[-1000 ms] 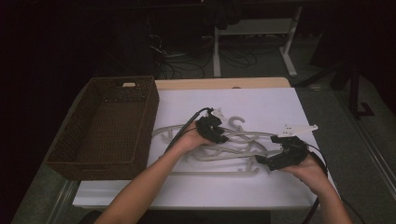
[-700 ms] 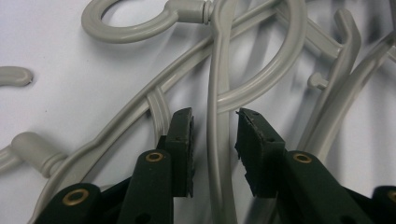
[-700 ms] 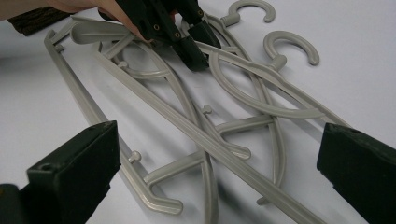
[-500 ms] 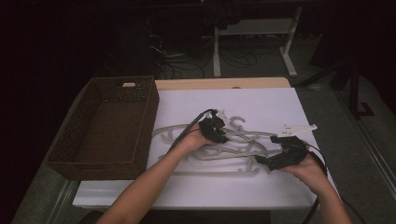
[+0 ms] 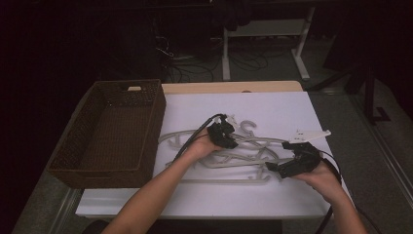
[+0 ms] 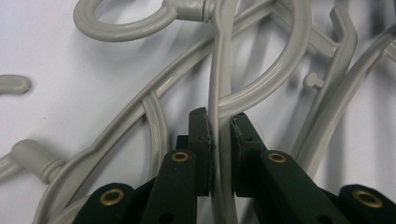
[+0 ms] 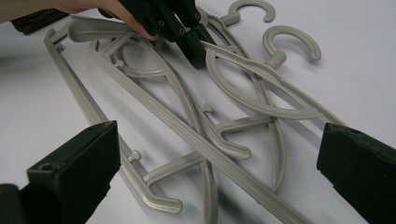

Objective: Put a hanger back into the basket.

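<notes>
A: Where is the left gripper (image 5: 228, 138) on the tangle of grey hangers (image 5: 234, 158)?

B: Its jaws have just been closing and now pinch a thin hanger bar (image 6: 219, 93), which runs lengthwise straight out ahead of the tips.

A: And the right gripper (image 5: 278, 168)?

B: Its jaws stand wide apart, holding nothing. The pile lies on the white surface (image 5: 277, 109) just ahead of them, long bars slanting across their gap. The left is nearer; I'd judge it lifts first.
</notes>
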`<control>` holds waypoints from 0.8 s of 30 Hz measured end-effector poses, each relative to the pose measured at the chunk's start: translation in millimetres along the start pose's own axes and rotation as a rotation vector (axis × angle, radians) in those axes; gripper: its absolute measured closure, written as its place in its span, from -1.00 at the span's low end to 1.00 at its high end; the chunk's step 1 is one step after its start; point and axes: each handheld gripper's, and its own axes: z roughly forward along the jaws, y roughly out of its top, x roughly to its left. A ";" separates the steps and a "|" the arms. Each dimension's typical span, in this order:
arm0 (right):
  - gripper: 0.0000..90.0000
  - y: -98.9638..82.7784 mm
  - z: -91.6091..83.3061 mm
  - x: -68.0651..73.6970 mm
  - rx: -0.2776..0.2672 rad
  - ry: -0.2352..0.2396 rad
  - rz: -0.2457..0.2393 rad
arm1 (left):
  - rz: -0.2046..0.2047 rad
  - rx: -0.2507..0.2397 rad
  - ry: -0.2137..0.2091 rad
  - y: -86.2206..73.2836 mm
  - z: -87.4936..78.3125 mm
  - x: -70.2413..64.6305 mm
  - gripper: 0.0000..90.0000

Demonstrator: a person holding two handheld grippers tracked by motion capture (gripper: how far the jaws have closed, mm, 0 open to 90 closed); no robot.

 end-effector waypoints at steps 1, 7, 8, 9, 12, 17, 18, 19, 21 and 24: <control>-1.00 0.0 -0.2 0.0 -0.001 0.000 -0.001 | -0.002 -0.001 0.005 0.6 -1.6 -0.4 0.82; -1.00 0.9 -2.6 1.0 -0.010 0.001 -0.002 | -0.031 -0.001 0.050 6.7 -20.3 0.9 0.82; -1.00 1.3 -3.2 1.3 -0.012 0.000 -0.005 | -0.042 -0.008 0.058 8.3 -26.2 2.3 0.82; -1.00 1.9 -4.0 1.9 -0.016 0.000 -0.007 | -0.049 -0.013 0.064 9.4 -30.0 3.2 0.82; -1.00 3.4 -6.0 3.3 -0.020 0.001 -0.009 | -0.068 -0.029 0.090 13.9 -46.8 7.1 0.82; -1.00 4.6 -7.8 4.6 -0.027 0.001 -0.015 | -0.110 -0.038 0.132 20.8 -75.2 11.9 0.82; -1.00 4.8 -7.9 4.7 -0.028 0.002 -0.015 | -0.116 -0.041 0.140 22.1 -81.7 12.7 0.82; -1.00 5.0 -8.0 4.8 -0.028 0.002 -0.016 | -0.127 -0.046 0.145 23.4 -87.8 13.1 0.82; -1.00 5.0 -8.6 4.9 -0.031 0.001 -0.014 | -0.128 -0.037 0.161 27.0 -102.8 14.1 0.82; -1.00 4.9 -8.7 4.0 -0.032 0.002 -0.011 | -0.138 -0.048 0.196 31.7 -126.5 15.3 0.82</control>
